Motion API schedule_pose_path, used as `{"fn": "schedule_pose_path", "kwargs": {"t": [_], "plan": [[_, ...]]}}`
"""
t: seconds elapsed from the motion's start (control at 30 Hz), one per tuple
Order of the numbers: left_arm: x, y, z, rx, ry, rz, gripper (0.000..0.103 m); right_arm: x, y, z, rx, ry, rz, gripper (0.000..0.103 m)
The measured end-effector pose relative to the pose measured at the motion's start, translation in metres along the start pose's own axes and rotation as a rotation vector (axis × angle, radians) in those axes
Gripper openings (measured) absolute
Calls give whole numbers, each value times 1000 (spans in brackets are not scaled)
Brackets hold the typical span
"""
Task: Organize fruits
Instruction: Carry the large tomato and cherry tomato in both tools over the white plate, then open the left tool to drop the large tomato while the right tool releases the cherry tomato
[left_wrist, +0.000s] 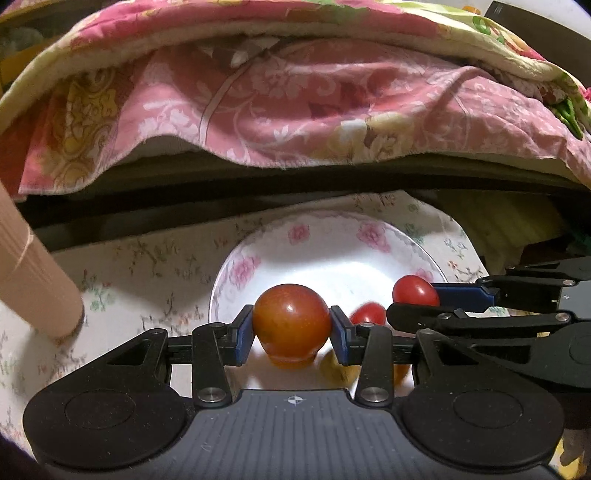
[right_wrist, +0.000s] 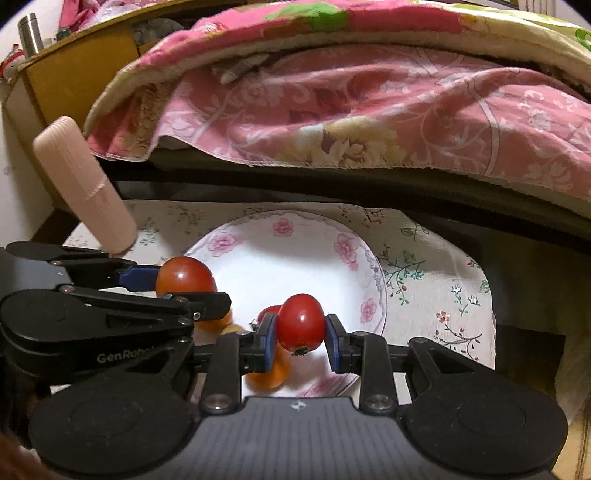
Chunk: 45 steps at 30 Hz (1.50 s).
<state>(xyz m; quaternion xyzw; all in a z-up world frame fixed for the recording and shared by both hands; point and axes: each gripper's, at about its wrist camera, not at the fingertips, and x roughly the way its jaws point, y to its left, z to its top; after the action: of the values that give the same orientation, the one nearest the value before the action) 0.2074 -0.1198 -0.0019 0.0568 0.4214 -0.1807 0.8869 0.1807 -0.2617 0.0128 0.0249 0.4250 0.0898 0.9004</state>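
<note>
Left gripper (left_wrist: 291, 326) clasps a large orange-red round tomato (left_wrist: 291, 320); right gripper (right_wrist: 300, 334) clasps a small glossy red tomato (right_wrist: 301, 322), both over the near part of the white floral-rimmed plate (right_wrist: 284, 226).

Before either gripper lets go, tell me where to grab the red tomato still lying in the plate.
Grip the loose red tomato across its round middle, from above. The plate rim walls it in, and the right gripper crowds its side.

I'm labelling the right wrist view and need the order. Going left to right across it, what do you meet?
Pink ribbed cylinder → left gripper holding an orange-red tomato → right gripper holding a red tomato → right rim of the floral plate → floral tablecloth.
</note>
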Motion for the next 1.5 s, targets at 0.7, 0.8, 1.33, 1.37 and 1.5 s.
{"fn": "schedule_pose_path", "kwargs": {"t": [0.7, 0.8, 1.33, 1.37, 1.5], "plan": [[-1, 6, 15, -9, 0, 43, 60, 6, -11, 6, 42, -49, -9, 34], [-10, 9, 13, -8, -5, 49, 61, 3, -9, 7, 38, -56, -4, 34], [-54, 8, -7, 4, -11, 46, 68, -20, 13, -4, 4, -65, 2, 34], [-57, 8, -9, 1, -10, 44, 68, -22, 16, -6, 1, -64, 6, 34], [-72, 11, -20, -3, -5, 38, 68, -33, 25, -14, -11, -59, 29, 34]]}}
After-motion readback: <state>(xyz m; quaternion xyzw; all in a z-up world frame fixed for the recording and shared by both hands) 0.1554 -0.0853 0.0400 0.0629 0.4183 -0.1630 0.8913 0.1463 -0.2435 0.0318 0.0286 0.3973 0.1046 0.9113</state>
